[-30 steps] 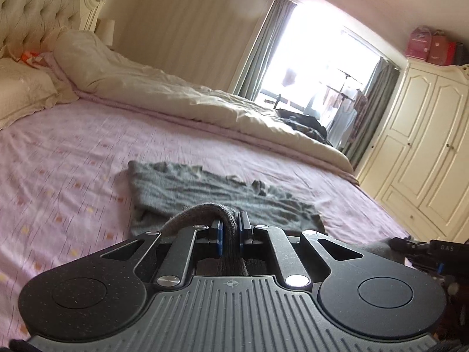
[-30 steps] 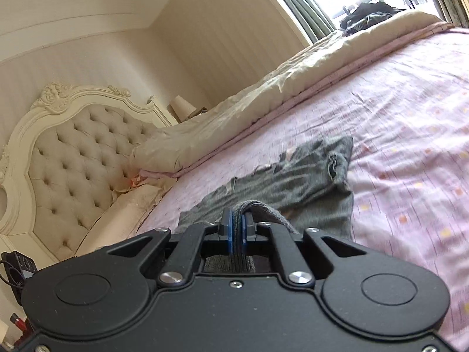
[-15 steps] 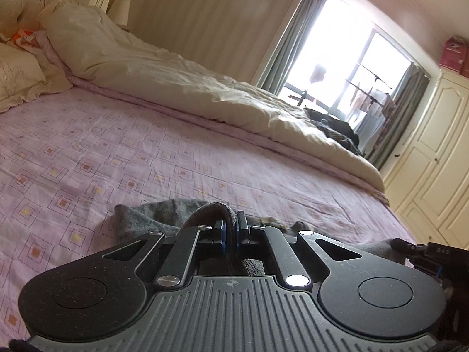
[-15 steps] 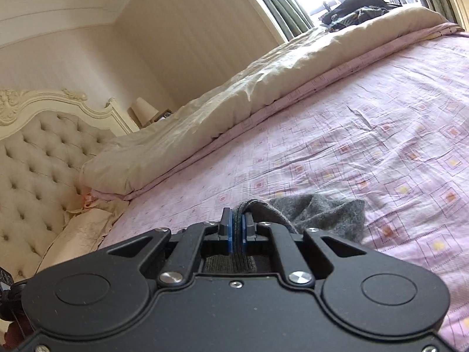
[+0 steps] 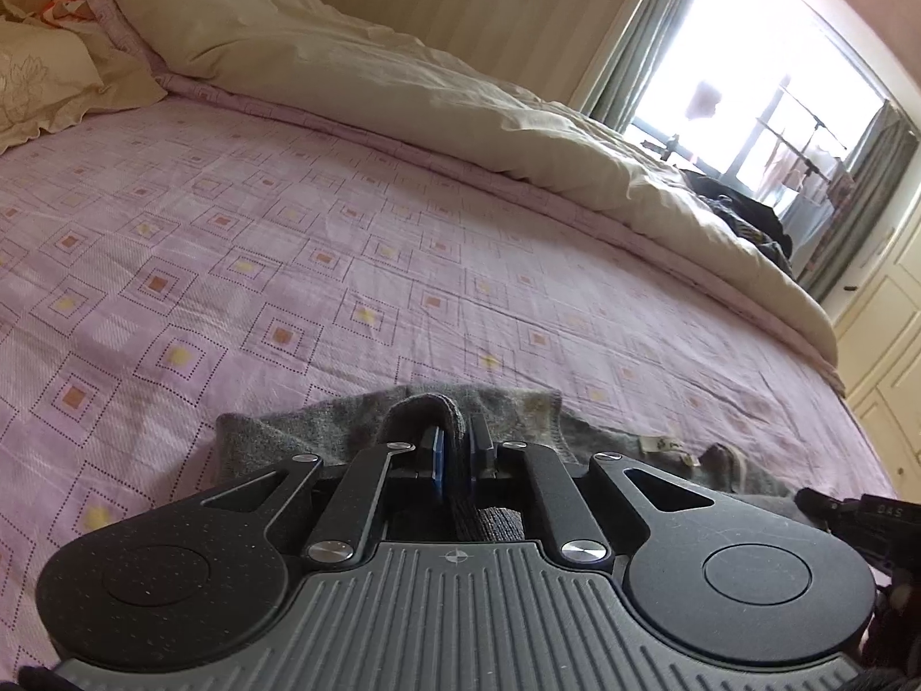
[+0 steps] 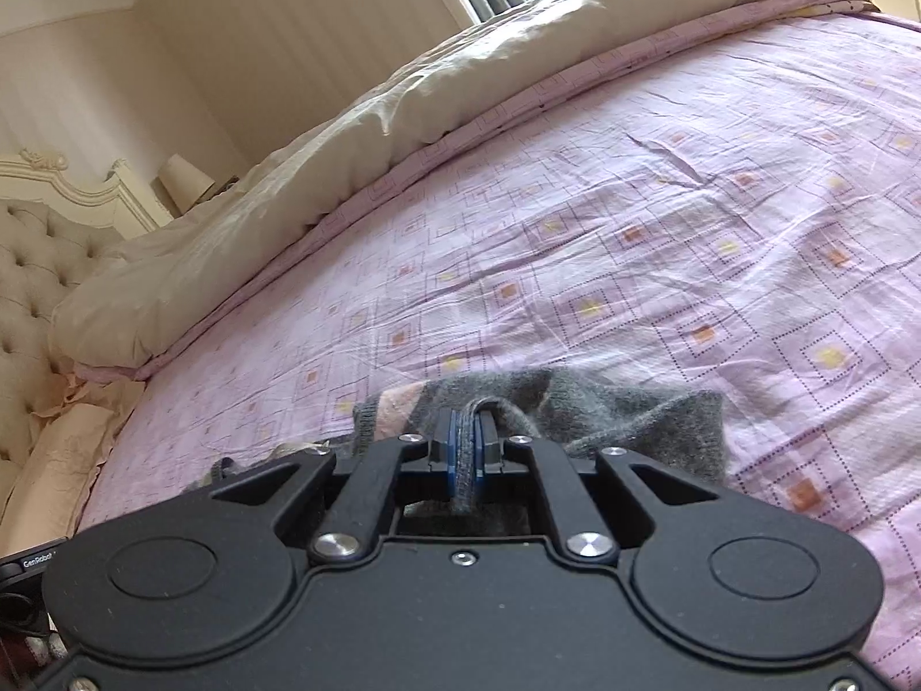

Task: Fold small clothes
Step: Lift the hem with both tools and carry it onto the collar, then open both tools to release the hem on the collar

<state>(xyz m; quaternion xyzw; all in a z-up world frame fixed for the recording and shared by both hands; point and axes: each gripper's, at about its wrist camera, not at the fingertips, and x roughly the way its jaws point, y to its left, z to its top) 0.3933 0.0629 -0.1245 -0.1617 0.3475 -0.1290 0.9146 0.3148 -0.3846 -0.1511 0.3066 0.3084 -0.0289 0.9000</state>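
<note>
A small grey knit garment (image 5: 299, 432) lies on the pink patterned bedsheet (image 5: 345, 242), bunched just under and ahead of both grippers. My left gripper (image 5: 455, 449) is shut on a fold of its edge, which loops over the blue pads. In the right wrist view the same grey garment (image 6: 650, 414) spreads to the right of my right gripper (image 6: 467, 449). Its jaws are opening, but the pads still pinch a strip of the fabric between them. Both grippers sit low over the bed, and most of the garment is hidden beneath them.
A beige quilt (image 5: 403, 75) is rolled along the far side of the bed, with a dark pile of clothes (image 5: 742, 219) at its end by the window. A cream wardrobe (image 5: 886, 334) stands on the right. The tufted headboard (image 6: 34, 265) and a lamp (image 6: 181, 181) are on the left.
Both grippers have carried the gripped edge forward across the bed and lower. The garment that lay spread out ahead now shows only as a short bunch at the fingertips.
</note>
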